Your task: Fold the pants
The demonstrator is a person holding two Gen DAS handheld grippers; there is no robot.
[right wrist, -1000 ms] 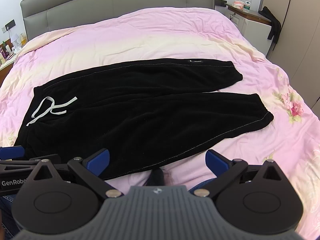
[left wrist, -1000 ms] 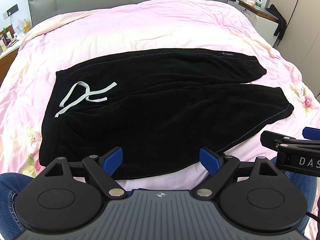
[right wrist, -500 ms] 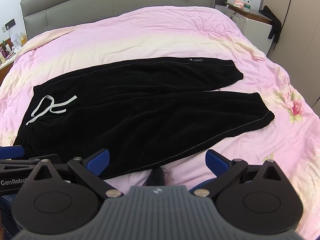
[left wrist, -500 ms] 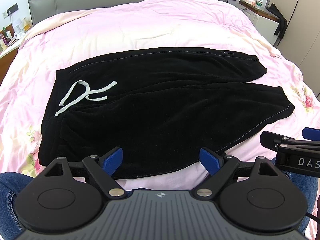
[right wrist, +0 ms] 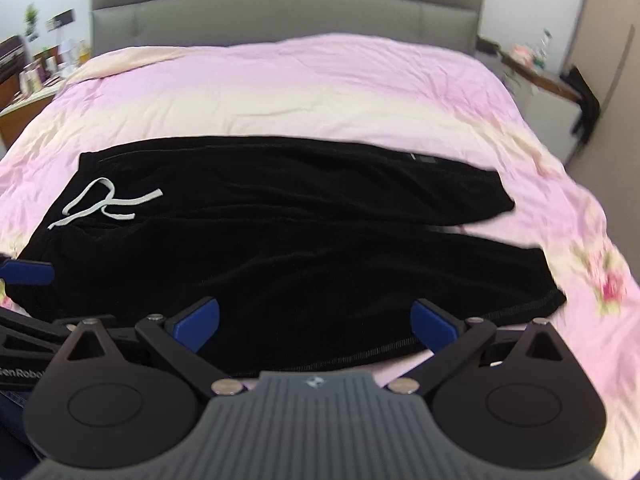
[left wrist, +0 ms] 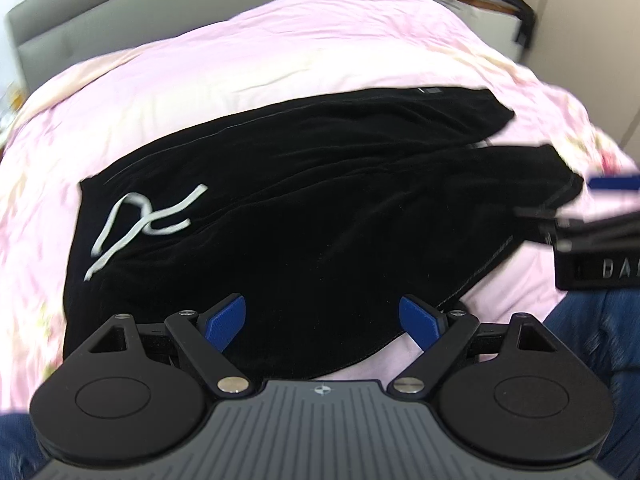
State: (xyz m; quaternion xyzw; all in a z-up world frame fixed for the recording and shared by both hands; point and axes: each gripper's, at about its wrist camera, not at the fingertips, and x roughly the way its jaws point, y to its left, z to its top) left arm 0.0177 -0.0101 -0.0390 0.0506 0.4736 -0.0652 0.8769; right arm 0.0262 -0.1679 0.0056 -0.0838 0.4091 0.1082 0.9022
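Black pants (left wrist: 304, 208) lie flat across the pink bed, waistband with a white drawstring (left wrist: 140, 216) at the left, both legs running to the right. They also show in the right wrist view (right wrist: 280, 248). My left gripper (left wrist: 322, 320) is open and empty, hovering over the near edge of the pants around the middle. My right gripper (right wrist: 316, 322) is open and empty over the near leg, close to its hem (right wrist: 532, 300). The right gripper's side shows in the left wrist view (left wrist: 592, 232).
The pink duvet (right wrist: 300, 92) covers the bed, with a grey headboard (right wrist: 280, 8) behind. A nightstand with bottles (right wrist: 536, 64) stands at the right, a cluttered table (right wrist: 36, 76) at the left. The person's jeans (left wrist: 592, 332) are at the near edge.
Both grippers have moved forward and lower toward the pants; the views are motion-blurred. The right gripper has swung to the right, toward the leg hems. Both stay open.
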